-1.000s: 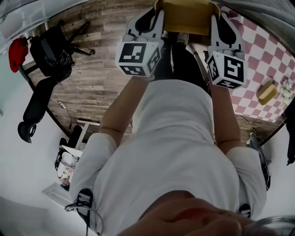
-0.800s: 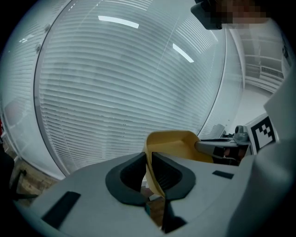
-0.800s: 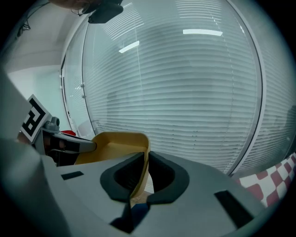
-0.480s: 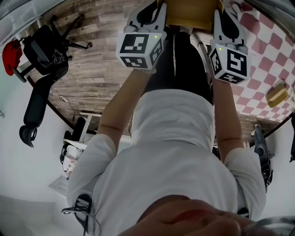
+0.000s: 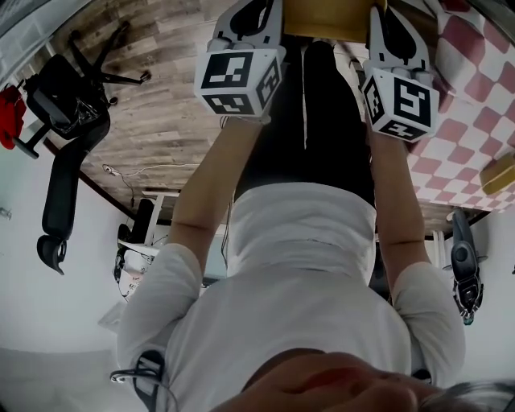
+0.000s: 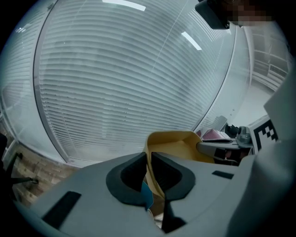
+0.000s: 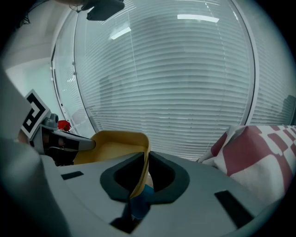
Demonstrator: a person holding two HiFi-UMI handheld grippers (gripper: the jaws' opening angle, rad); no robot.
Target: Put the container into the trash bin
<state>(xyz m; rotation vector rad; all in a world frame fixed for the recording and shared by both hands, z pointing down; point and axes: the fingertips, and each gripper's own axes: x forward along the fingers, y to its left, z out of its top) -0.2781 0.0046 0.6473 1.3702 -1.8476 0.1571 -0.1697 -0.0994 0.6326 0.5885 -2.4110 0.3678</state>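
Observation:
The yellow container [image 5: 326, 20] shows at the top edge of the head view, hanging between my two grippers over the wood floor. My left gripper [image 5: 278, 18] pinches its left wall. In the left gripper view the thin yellow wall [image 6: 178, 148] runs between the dark pads of the left gripper [image 6: 149, 173], whose jaws are closing on it. My right gripper [image 5: 378, 20] is shut on the opposite wall. In the right gripper view the container's rim [image 7: 115, 148] passes between the pads of the right gripper [image 7: 143, 178]. No trash bin shows in any view.
A black office chair [image 5: 72, 121] stands on the wood floor at the left, with a loose cable [image 5: 137, 169] nearby. A red-and-white checkered cloth [image 5: 467, 105] lies at the right. White window blinds [image 6: 129, 83] fill both gripper views ahead.
Both grippers and the container have slid toward the top edge of the head view, so less of the container shows. The arms are stretched further out and down.

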